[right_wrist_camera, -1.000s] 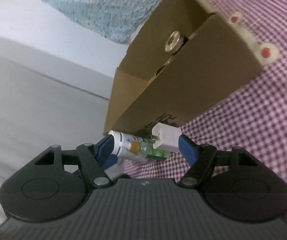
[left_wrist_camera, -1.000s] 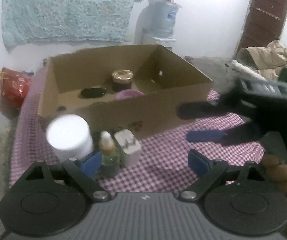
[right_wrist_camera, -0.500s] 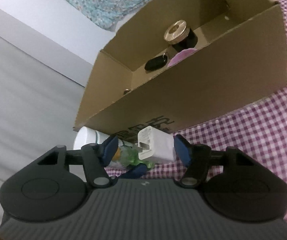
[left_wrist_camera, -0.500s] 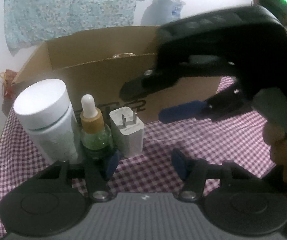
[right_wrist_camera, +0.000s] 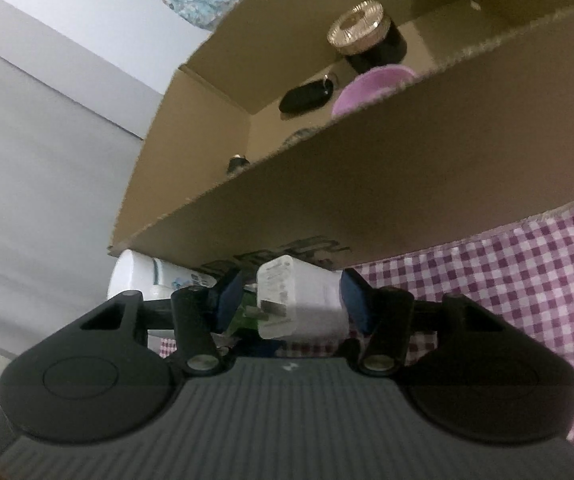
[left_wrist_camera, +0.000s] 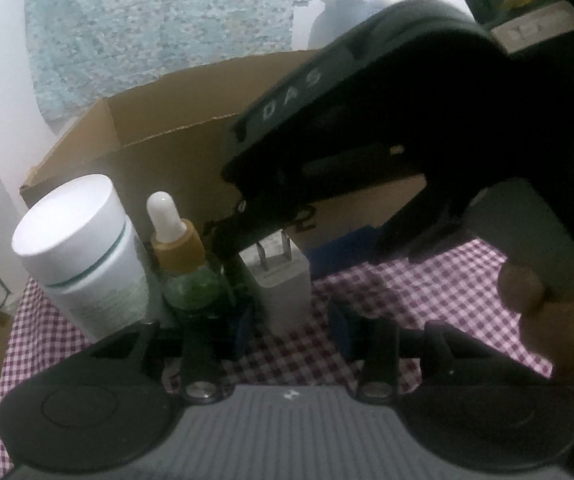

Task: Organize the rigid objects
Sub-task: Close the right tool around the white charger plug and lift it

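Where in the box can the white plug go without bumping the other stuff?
Inside the cardboard box, the dark lidded jar, purple bowl and black fob crowd together. Bare floor shows between the fob and the small dark item near the corner. Outside it is crowded: the white charger stands beside the dropper bottle and white bottle.

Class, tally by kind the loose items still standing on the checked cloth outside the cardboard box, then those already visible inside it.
Outside:
white jar: 1
green dropper bottle: 1
white plug adapter: 1
Inside the box:
gold-lidded dark jar: 1
black key fob: 1
pink bowl: 1
small dark item: 1
Total: 7
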Available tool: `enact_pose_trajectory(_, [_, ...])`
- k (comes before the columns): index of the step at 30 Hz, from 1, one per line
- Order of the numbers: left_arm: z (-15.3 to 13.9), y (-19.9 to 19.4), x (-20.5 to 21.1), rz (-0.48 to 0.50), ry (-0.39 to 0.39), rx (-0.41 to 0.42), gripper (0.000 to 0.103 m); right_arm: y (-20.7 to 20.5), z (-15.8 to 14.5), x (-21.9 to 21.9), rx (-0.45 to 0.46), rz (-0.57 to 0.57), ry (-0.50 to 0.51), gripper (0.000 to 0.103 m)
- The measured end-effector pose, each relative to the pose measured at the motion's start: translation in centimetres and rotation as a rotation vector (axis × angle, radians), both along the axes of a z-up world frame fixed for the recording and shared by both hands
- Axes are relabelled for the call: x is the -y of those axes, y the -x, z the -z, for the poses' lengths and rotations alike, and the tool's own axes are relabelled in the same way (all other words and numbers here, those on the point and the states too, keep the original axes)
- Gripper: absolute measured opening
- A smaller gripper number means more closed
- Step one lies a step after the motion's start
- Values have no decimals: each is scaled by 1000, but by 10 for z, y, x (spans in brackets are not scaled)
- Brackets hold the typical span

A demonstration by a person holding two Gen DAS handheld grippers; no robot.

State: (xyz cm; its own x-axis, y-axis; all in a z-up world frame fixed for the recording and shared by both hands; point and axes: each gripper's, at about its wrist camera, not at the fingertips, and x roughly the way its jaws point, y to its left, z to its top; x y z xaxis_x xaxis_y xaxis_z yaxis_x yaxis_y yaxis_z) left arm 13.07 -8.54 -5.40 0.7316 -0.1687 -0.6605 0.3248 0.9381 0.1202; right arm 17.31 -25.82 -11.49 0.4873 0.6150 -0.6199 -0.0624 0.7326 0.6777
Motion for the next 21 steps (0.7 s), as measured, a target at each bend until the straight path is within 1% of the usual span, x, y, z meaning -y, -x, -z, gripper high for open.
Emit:
enact_pose_trajectory(2, [-2, 0, 0, -13, -6, -2, 33, -3, 6, -1, -17, 3, -28, 52])
enact_pose_trajectory(3, [-3, -1, -1, -20, -4, -2, 32, -5, 9, 0, -29, 3, -46, 51])
enact_pose_trajectory(5, [-5, -2, -5, -25, 18, -7, 32, -5, 10, 0, -30, 4, -55, 51])
enact_pose_trajectory(10, [-7, -1, -4, -12, 34, -4, 31, -3, 5, -1, -8, 1, -30, 46])
enact_pose_trajectory(17, [-8, 6, -5, 34, 73, -21, 32, 3, 6, 8, -29, 30, -29, 46])
enact_pose_trajectory(21, [-11, 15, -1, 68, 89, -19, 32, 14, 6, 17, -41, 43, -26, 46])
